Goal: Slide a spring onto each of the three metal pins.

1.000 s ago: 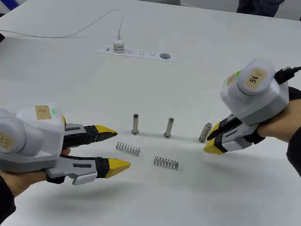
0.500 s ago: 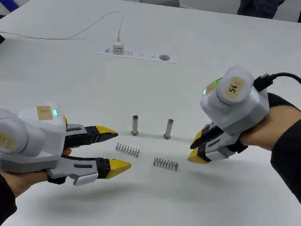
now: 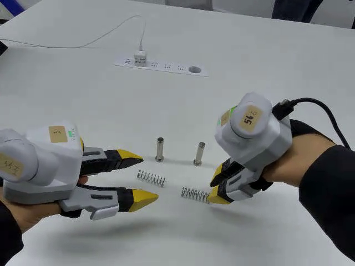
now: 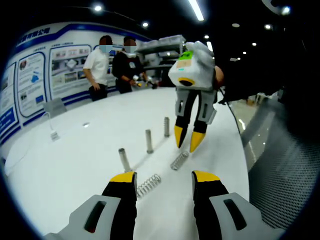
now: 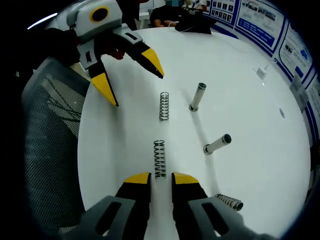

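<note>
Two bare metal pins (image 3: 160, 148) (image 3: 199, 153) stand upright on the white table (image 3: 249, 72). Two loose springs lie in front of them, one at left (image 3: 151, 177) and one at right (image 3: 194, 193). My right gripper (image 3: 214, 187) is open by a narrow gap, its yellow tips at the right end of the right spring (image 5: 159, 157). In the right gripper view a third pin with a spring on it (image 5: 229, 201) lies off to the right, and my own tips (image 5: 161, 179) straddle the spring's near end. My left gripper (image 3: 142, 178) is open wide, just left of the left spring (image 4: 148, 184), holding nothing.
A white power strip (image 3: 161, 62) with a plugged charger and cable lies at the back of the table. Two people (image 4: 115, 65) stand beyond the table's far end. A mesh chair (image 5: 45, 125) is by the table edge.
My right gripper has moved left and down, away from the pin that carries a spring, to the end of the right loose spring. The left gripper has hardly moved.
</note>
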